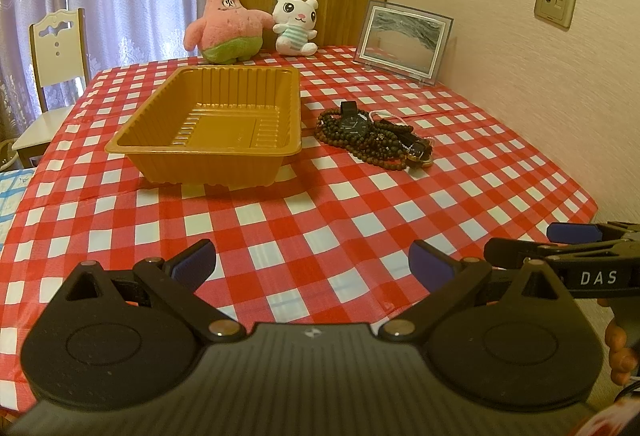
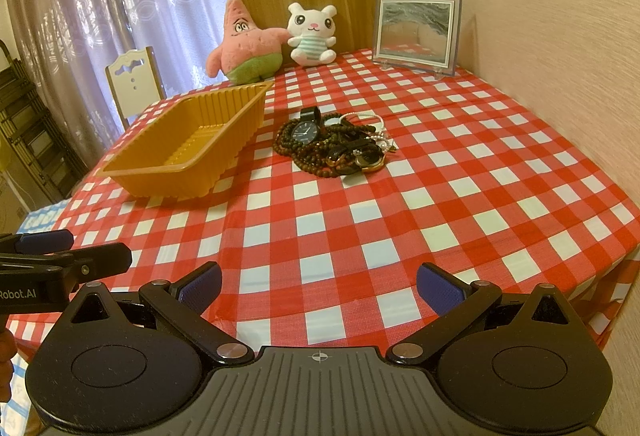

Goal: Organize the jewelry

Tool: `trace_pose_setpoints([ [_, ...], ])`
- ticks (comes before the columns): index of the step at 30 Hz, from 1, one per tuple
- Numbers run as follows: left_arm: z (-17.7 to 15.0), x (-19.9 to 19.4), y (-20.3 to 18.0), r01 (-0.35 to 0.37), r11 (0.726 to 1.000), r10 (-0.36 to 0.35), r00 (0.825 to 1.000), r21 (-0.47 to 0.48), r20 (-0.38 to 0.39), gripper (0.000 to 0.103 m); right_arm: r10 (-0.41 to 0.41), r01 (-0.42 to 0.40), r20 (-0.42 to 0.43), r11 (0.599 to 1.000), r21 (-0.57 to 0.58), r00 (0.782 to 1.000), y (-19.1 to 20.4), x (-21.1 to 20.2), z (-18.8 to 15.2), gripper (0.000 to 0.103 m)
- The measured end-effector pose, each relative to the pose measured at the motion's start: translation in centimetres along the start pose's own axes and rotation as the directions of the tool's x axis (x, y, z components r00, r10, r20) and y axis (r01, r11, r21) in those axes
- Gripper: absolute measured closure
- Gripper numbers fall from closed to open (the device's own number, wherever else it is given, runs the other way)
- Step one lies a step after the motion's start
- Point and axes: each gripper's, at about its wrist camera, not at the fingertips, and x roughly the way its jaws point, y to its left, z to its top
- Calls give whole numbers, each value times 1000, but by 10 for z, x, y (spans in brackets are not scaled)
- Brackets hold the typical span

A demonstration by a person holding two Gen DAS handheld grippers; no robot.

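Observation:
A pile of jewelry (image 1: 374, 136) (image 2: 334, 142) lies on the red-and-white checked table: dark bead strings, a black watch (image 2: 306, 130), a gold-rimmed watch (image 2: 370, 162) and a thin silver chain. Left of the pile stands an empty golden plastic tray (image 1: 212, 152) (image 2: 160, 186). My left gripper (image 1: 312, 268) hovers open over the table's near edge, well short of both. My right gripper (image 2: 318, 290) is open too, at the near edge, with nothing between its fingers. Each gripper shows in the other's view, the right gripper (image 1: 576, 236) at the right edge and the left gripper (image 2: 60, 248) at the left edge.
At the table's far edge sit a pink star plush (image 1: 226, 20), a white bunny plush (image 1: 296, 22) and a framed picture (image 1: 404, 42) by the wall. A white chair (image 1: 56, 48) stands at the far left. A person's fingers (image 1: 618, 350) hold the right gripper's handle.

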Motion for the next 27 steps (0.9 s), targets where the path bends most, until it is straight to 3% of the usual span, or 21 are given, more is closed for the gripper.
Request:
trace_pose_setpoints([
  [15, 5, 8, -6, -1, 1000, 1, 1000, -2, -9, 1, 0, 0, -13, 1000, 5, 1000, -2, 6, -1, 0],
  [27, 3, 24, 14, -14, 999, 12, 1000, -51, -24, 1, -11, 11, -10, 1000, 10, 1000, -8, 18, 1, 0],
])
